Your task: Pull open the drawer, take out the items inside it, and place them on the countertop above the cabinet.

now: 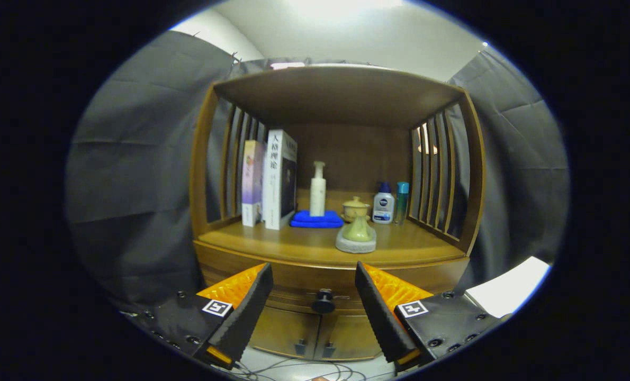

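Both fingers of my gripper (313,278) were spread wide apart with nothing held between them, pointing at the front of the wooden cabinet (204,174). Between the fingertips, and a little beyond them, sat the drawer's dark round knob (323,301); neither finger touched it. I take the drawer (315,283) as my landmark: it was pushed in flush with the cabinet front, so I could not see anything inside it. Just below the drawer were two small cabinet doors (315,336), each with a dark handle near the middle seam. Directly above the drawer ran the countertop (288,246), under a shelf roof with slatted sides. Up there, above the drawer's left end, stood two books (270,180) upright against the slats. Above the drawer's middle lay a folded blue cloth (315,219) with a tall white pump bottle (318,189) standing on it. Nearest the front edge, just above and right of the knob, a green gourd-shaped ornament (358,230) rested on a pale round base. Behind it was a small lidded pot (356,208), and further right a white bottle with a blue cap (383,203) beside a slim teal bottle (402,201). Loose cables (294,366) trailed on the floor beneath the doors
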